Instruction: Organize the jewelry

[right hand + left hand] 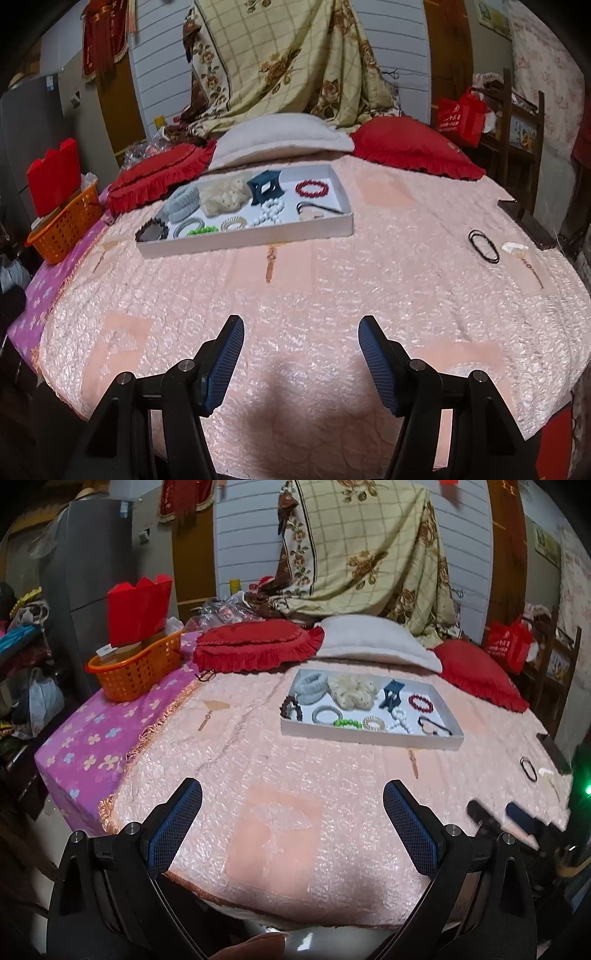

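A white tray [369, 738] [251, 240] lies on the pink bed cover and holds several bracelets, scrunchies, a blue hair claw [392, 698] [265, 190] and a red bead bracelet [421, 703] [312, 188]. Black hair ties [484, 245] [528, 768] and a small white piece [513, 248] lie loose on the cover to the tray's right. My left gripper [291, 812] is open and empty over the near cover. My right gripper [301, 343] is open and empty too; it also shows blurred at the right edge of the left wrist view [498, 814].
An orange basket [136, 672] [64, 229] with a red box stands on the purple sheet at left. Red cushions [255, 648] [413, 146] and a white pillow [280, 138] line the far side. A wooden chair [524, 122] with a red bag stands at right.
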Action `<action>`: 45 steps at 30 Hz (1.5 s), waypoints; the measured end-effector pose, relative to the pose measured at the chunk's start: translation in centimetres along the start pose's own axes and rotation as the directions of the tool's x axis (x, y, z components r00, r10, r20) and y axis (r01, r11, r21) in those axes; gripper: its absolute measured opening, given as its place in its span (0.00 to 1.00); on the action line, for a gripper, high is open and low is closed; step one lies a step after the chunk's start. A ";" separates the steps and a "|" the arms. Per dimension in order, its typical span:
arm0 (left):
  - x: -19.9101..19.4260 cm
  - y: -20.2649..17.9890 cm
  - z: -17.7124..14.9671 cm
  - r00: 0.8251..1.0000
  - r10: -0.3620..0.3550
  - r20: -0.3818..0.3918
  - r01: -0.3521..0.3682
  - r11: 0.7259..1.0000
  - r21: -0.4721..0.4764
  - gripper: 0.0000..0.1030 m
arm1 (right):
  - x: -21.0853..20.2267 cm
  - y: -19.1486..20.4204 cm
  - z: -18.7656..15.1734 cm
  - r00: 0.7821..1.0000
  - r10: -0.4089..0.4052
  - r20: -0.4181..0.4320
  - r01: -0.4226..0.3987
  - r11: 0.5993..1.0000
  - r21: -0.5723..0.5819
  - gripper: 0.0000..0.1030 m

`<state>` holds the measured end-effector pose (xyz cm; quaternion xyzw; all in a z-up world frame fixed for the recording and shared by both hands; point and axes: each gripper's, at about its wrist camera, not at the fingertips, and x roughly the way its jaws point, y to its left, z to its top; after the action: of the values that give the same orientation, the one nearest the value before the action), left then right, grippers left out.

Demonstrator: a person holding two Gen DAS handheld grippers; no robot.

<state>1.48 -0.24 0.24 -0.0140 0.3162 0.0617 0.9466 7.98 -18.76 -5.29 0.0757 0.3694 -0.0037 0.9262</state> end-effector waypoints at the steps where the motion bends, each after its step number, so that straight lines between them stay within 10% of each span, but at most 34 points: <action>1: 0.2 -0.2 -0.1 1.000 0.002 -0.009 -0.002 1.000 0.004 0.96 | -0.3 -0.1 0.1 1.000 -0.005 0.011 0.005 1.000 0.002 0.60; 45: 3.5 -0.2 -2.1 0.988 -0.075 -0.138 0.073 0.997 -0.015 0.96 | -1.3 0.3 0.9 0.997 -0.055 0.059 0.058 0.997 -0.059 0.64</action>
<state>3.01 -0.23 -3.55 -0.0347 0.3799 0.0269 0.9240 7.62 -18.63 -3.73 0.0370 0.3447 -0.0210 0.9378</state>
